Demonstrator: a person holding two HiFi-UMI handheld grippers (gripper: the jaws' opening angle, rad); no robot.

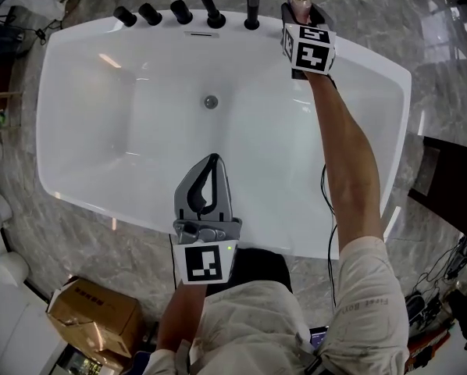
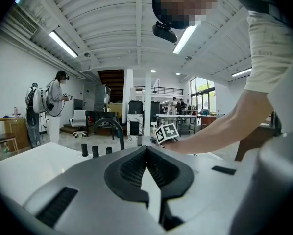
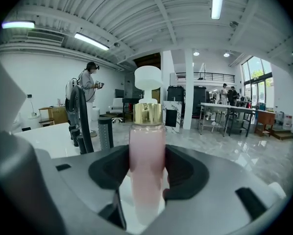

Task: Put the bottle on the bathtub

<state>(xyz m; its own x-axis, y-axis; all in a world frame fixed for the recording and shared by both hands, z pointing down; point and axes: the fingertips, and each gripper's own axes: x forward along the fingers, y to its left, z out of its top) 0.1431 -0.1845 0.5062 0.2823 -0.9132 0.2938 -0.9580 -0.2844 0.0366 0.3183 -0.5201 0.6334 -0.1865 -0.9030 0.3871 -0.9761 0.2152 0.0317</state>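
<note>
Right tongs: your right tongs [image 3: 147, 168] are clamped on the pink bottle [image 3: 147, 146], low on its body, so it stands upright and the gold collar is free.
Bottle place: it is at the far rim of the bathtub [image 1: 378, 73], just beside the black fittings [image 1: 252, 6]. I cannot tell if its base touches the rim.
Left tongs: your left tongs [image 1: 210, 166] are together and empty over the near rim, probably to be out of the way.
Next: set the base flat before you release.

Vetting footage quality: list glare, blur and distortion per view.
Head view: sharp, with lamp glare on the bathtub wall and the marble floor. Left gripper view: fisheye bends the ceiling beams, corners black. Right gripper view: the same bending; the pink bottle close to the lens looks soft.
</note>
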